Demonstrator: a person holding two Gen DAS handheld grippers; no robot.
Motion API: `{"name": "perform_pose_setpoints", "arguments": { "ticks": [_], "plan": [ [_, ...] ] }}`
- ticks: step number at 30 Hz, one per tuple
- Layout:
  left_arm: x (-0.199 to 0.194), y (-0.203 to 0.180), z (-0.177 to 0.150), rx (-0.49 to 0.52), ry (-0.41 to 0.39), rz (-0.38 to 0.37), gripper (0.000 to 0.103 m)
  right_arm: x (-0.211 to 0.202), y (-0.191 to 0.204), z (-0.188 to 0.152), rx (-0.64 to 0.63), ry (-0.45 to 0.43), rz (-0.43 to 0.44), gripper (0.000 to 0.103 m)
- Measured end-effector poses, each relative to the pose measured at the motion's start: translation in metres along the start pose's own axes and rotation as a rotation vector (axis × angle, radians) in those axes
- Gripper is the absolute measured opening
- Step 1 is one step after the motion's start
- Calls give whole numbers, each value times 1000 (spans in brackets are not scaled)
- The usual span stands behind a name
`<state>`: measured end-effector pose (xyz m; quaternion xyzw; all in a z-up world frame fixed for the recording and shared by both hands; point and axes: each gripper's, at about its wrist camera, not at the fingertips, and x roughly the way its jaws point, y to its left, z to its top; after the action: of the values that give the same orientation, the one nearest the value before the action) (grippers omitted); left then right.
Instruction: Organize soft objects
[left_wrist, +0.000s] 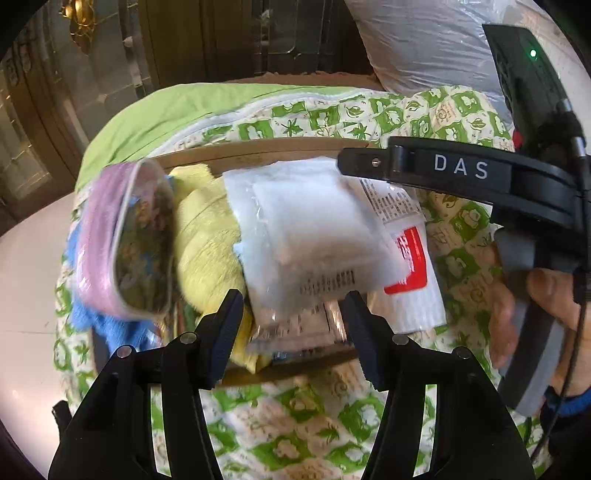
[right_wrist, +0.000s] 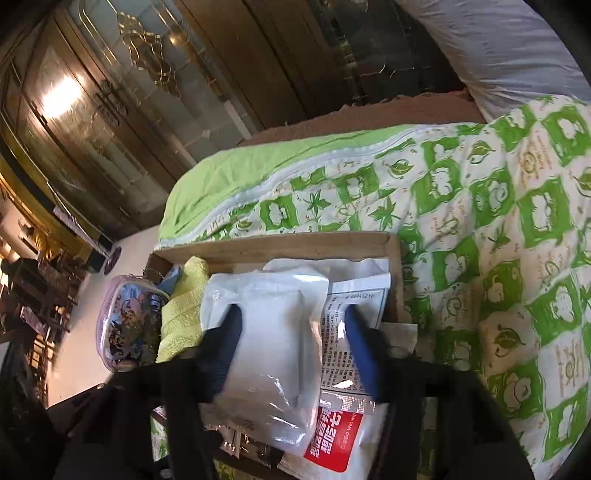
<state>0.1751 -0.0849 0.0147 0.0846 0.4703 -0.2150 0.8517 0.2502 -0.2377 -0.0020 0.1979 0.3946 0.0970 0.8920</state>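
Cardboard box sits on a green-and-white patterned quilt, and it already holds most of the soft things: a yellow towel at the left, a clear packet of white pads lying across the middle, and a wet-wipe pack with a red label under it at the right. A pink-rimmed pouch stands on edge at the box's left side, leaning on something blue that is too blurred to name.

Both grippers stand with their jaws apart. The left gripper hovers at the near edge of the box, and the packet's lower end lies between its fingers without being pinched. The right gripper straddles the same packet from above, and its pads do not look pressed to it. So the packet looks released, resting on top of the pile.

To finish this step well, I judge the packet should be left flat and squared within the walls, not slanting over the wipes. Lift both grippers straight up so the fingers do not drag the slick film. The pouch looks the next thing to settle: it could tip outward, so grip it by the rim and lay it down inside
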Motion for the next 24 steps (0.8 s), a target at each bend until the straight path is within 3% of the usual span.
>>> {"name": "perform_pose_setpoints", "arguments": {
  "ticks": [4, 9, 14, 17, 21, 24],
  "plan": [
    [-17, -2, -27, 12, -25, 52, 57, -19, -2, -20, -6, -20, -6, 60],
    [-27, -2, -69, 36, -20, 121, 57, -42, -3, -62, 10, -3, 15, 70],
    [-43, -3, -101, 29, -42, 165, 57, -58, 9, -97, -39, -5, -45, 72],
    [-46, -2, -112, 6, -71, 174, 57, -64, 18, -115, -78, -13, -74, 81],
    [-52, -7, -125, 20, -106, 235, 57, -71, 27, -134, -138, -23, -119, 81],
    [-60, -12, -127, 29, -140, 245, 57, -80, 31, -147, -156, -38, -147, 87]
  ]
}}
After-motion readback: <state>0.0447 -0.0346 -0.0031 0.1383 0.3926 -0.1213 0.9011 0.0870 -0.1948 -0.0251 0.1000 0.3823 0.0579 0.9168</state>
